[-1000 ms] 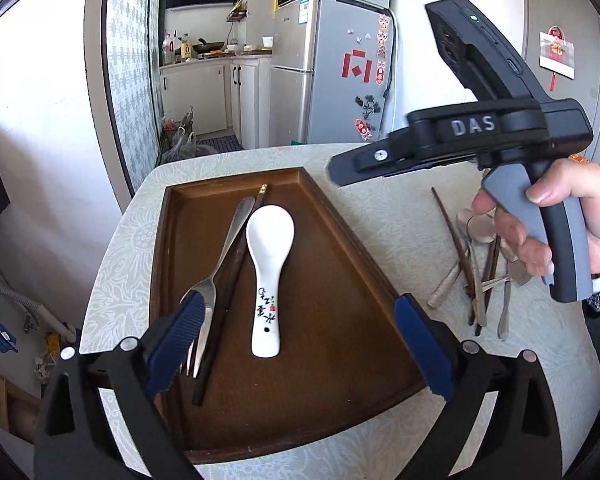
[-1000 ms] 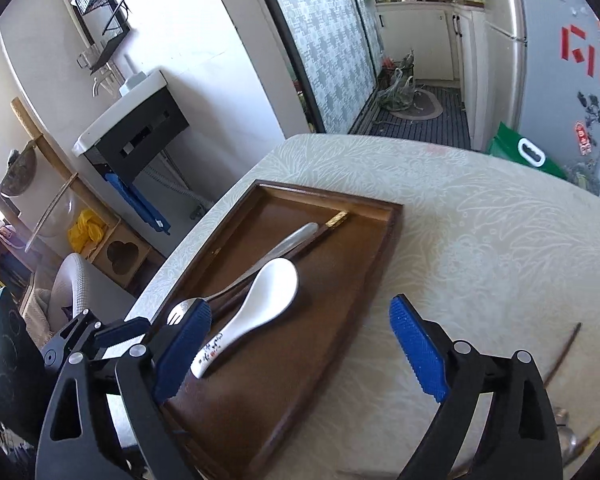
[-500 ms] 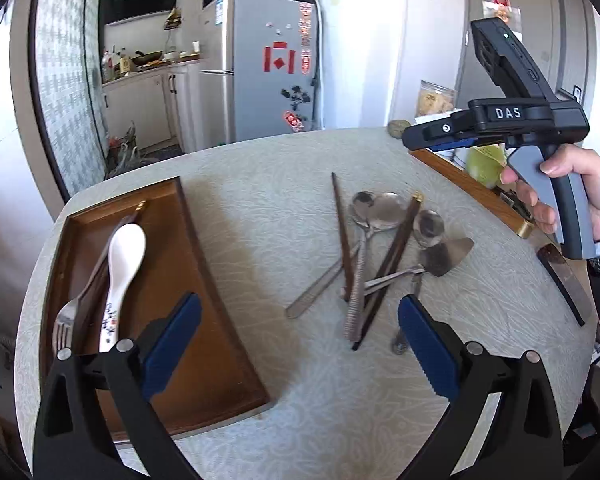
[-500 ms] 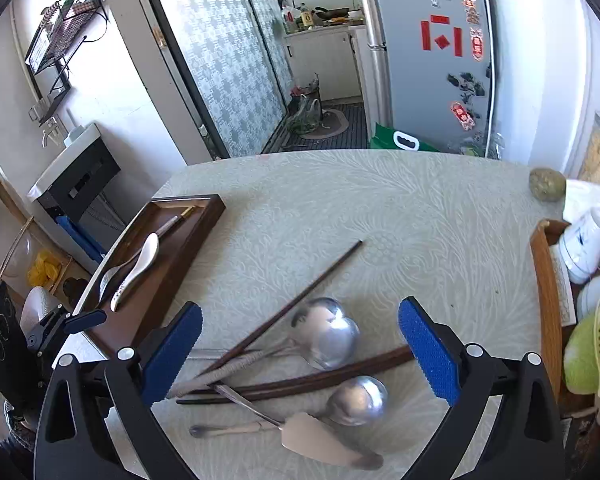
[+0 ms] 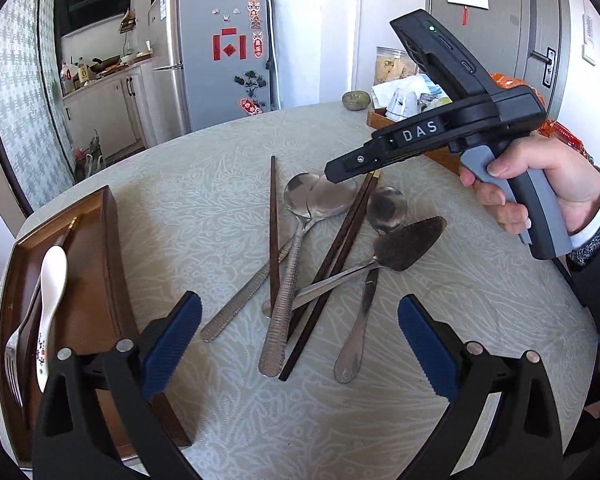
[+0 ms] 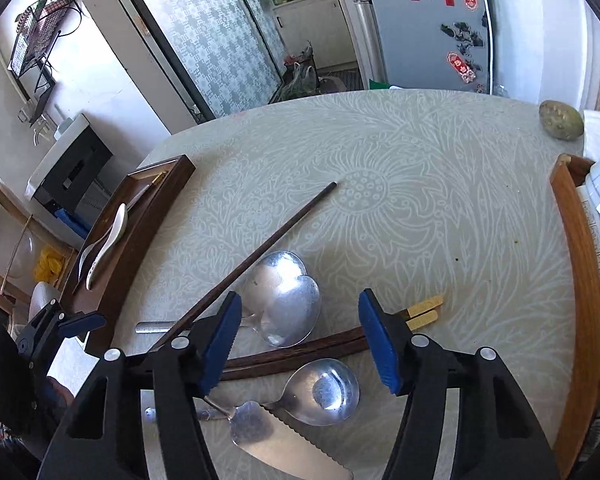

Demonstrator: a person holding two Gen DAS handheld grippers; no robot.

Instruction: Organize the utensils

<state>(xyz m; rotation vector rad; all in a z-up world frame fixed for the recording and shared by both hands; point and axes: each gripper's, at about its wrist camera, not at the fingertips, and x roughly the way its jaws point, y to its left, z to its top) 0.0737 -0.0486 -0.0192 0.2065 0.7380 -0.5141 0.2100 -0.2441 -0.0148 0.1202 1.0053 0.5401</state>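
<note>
A pile of utensils lies on the table: two overlapping metal spoons [image 5: 316, 200], a pair of dark chopsticks [image 5: 332, 256], a single chopstick [image 5: 274, 232], a small spoon [image 5: 386, 206] and a cake server [image 5: 408, 242]. A brown tray [image 5: 112, 248] at the left holds a white ceramic spoon [image 5: 52, 280] and a fork [image 5: 14, 356]. My left gripper [image 5: 300, 336] is open and empty, near the handles' ends. My right gripper [image 6: 300, 336] is open, low over the chopstick pair [image 6: 300, 354] and the two spoons [image 6: 284, 296].
A second wooden tray [image 6: 580, 280] with cups and packets stands at the table's right edge. A round green-brown object [image 6: 562, 120] lies at the far edge. The fridge [image 5: 216, 60] and kitchen are behind the table.
Both grippers have swung from the brown tray to the utensil pile. The right gripper has dropped lower and closer over the chopsticks and spoons, with its jaws narrower than before.
</note>
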